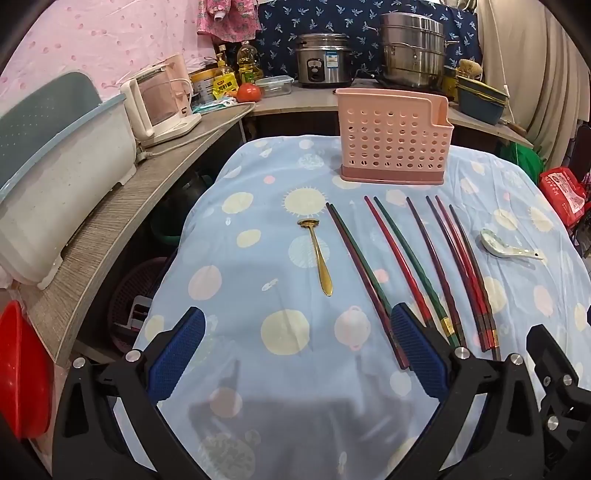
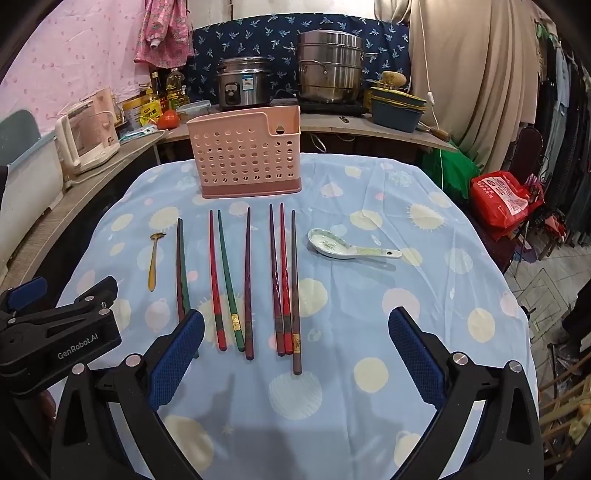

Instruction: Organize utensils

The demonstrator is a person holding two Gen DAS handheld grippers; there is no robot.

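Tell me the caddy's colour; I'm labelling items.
Pink, with a darker pink base; the caddy shows best in the right wrist view.

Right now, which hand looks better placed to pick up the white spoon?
The right. The white spoon lies at the right end of the row, ahead of the open right gripper. The open left gripper faces the gold spoon, with the chopsticks in between.

Home kitchen: rice cooker (image 2: 242,83), steel steamer pot (image 2: 330,66), oil bottles (image 2: 175,86), electric kettle (image 1: 162,101) along the counter (image 1: 155,162); hanging clothes (image 2: 159,33).
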